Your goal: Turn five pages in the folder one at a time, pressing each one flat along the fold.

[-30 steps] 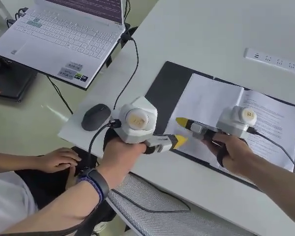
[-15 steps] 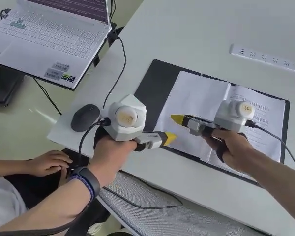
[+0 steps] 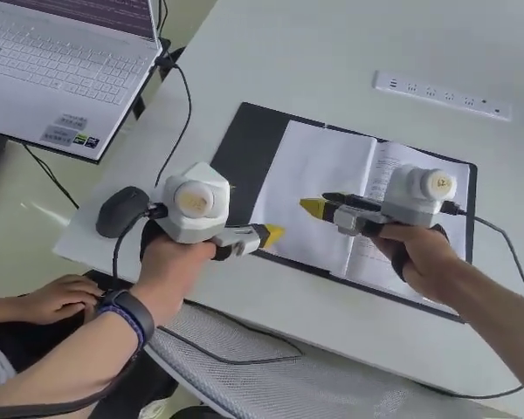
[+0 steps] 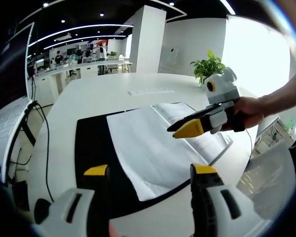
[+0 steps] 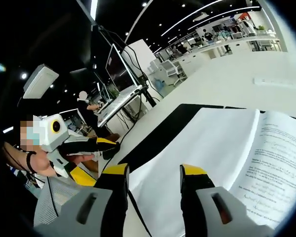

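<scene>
**Folder** [image 3: 244,148]: black, lying open and flat on the white table [image 3: 332,52], near the edge closest to the person. A bare strip of its cover shows left of the paper.

**Left-hand page** [image 3: 310,175]: blank side up and lying flat, with no corner raised.

**Right-hand page** [image 3: 393,164]: printed text, also flat. The fold runs between the two pages.

**Right gripper** [image 3: 313,207]: held just above the folder's left-hand page, tips pointing towards the cover strip. Its own view shows the tongs [image 5: 154,170] spread with nothing between them. It touches no paper.

**Left gripper** [image 3: 271,234]: held off the folder's near-left corner, tips aimed at the sheets. Its tongs [image 4: 150,170] are spread wide and empty. The other gripper [image 4: 187,129] crosses its view above the paper.

**Progress (judged):** No page is pinched, lifted or being pressed, so this looks like a pause between turns or before the first one. The number of pages already turned cannot be read from the stacks. The next step is to pinch a free edge of the printed page, carry it over and press it along the fold, and to repeat until five pages are done.

**Beyond the folder:**
- Power strip [image 3: 441,94], past its far edge.
- Mouse [image 3: 122,209], to its left.
- Laptop [image 3: 61,70], to its left and farther off than the mouse.
- Mesh chair [image 3: 271,375], below the table edge on the near side.
- Another person's hand [image 3: 57,297], left of the chair.
</scene>
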